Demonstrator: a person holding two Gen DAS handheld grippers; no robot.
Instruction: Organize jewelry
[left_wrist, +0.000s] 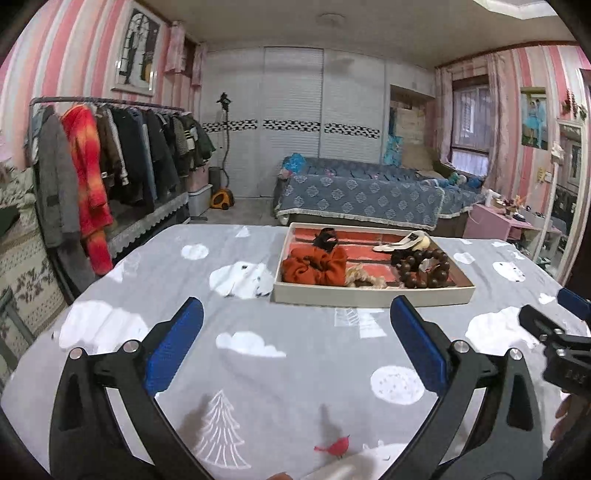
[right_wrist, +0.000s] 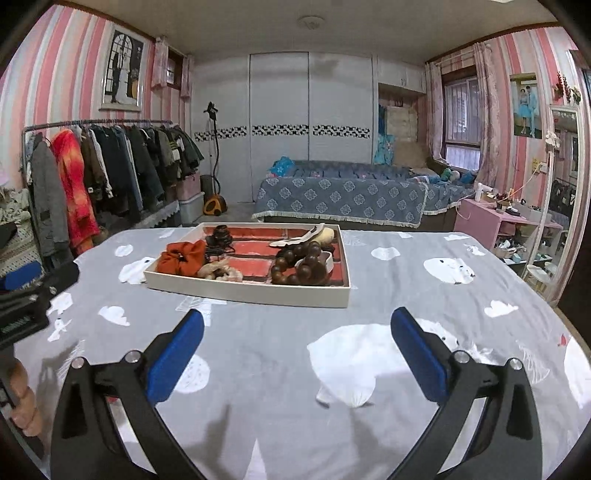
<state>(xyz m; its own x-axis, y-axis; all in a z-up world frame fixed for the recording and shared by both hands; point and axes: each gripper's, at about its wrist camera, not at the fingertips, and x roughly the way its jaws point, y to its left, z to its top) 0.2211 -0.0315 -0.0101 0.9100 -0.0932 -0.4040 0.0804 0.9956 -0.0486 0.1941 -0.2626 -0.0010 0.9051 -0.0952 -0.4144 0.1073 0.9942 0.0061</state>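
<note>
Pink-striped walls, a rack of coats (left_wrist: 110, 155) and a blue-covered bed (right_wrist: 343, 201) frame the grey quilt (left_wrist: 280, 369) printed with clouds and white bears, over which I hold both grippers. On that quilt sits a shallow white tray (left_wrist: 369, 295) with a red lining, well ahead of my tools. Inside it lie an orange scrunchie (left_wrist: 314, 266) at the left, a black hair clip (left_wrist: 325, 238) behind it, a pale tan scrunchie (right_wrist: 219, 272) near the front wall, a brown wooden bead bracelet (right_wrist: 301, 264) at the right, and a cream piece (right_wrist: 314, 236) at the back, possibly a hair clip. My left gripper (left_wrist: 295, 332) stands with jaws spread wide, nothing between the blue pads. My right gripper (right_wrist: 297, 341) is likewise spread and empty, above bare quilt short of the tray.
</note>
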